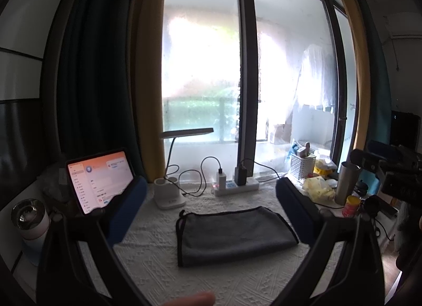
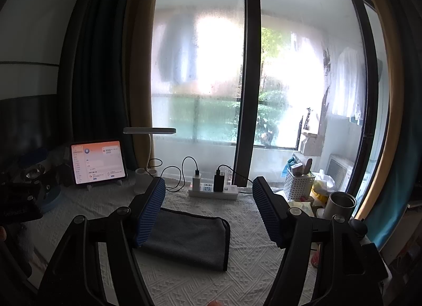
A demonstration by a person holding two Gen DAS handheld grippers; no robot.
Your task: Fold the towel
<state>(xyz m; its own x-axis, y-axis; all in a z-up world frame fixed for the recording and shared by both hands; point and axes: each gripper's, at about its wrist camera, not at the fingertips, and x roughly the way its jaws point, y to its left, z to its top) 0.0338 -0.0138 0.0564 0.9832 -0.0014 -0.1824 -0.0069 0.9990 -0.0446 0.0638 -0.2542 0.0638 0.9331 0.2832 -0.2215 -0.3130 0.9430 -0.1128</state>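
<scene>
Grey towel [image 1: 234,237] lying folded on the desk [image 1: 147,258] — both sets of jaws wide and empty.

The towel sits flat on the white textured cover in front of the power strip [image 1: 234,187], between the left gripper [image 1: 211,216] and right gripper [image 2: 208,213], neither touching it. It looks soft, light and limp, likely to sag and drag on the cover — so a pinch at a dark-piped corner or hem, taking all layers at once, seems the surest hold for any further fold.
</scene>
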